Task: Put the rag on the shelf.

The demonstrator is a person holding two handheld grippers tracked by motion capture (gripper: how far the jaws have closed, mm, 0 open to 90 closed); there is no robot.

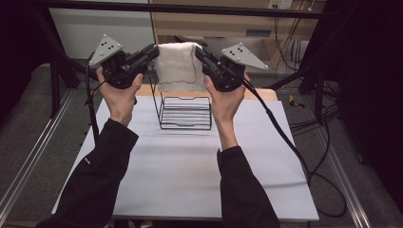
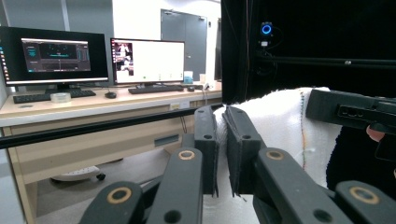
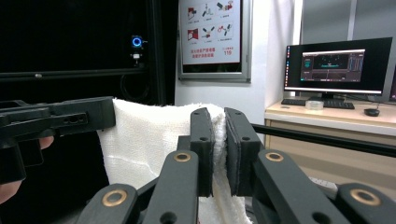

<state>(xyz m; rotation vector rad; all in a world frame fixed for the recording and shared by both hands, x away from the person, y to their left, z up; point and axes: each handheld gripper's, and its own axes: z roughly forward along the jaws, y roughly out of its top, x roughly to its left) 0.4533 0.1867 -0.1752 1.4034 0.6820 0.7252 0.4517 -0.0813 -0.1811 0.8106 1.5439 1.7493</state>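
Low in each gripper view, black jaws are clamping a top corner of the white towel (image 2: 280, 121). In the upper middle of the high view, the left gripper (image 1: 153, 53) and right gripper (image 1: 199, 52) are holding it stretched above the wire rack (image 1: 184, 113). The lifting looks done; lowering the towel onto the rack appears to be what is left.

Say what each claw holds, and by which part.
Both hold the white towel: left claw pinches its upper left corner, right claw its upper right corner.
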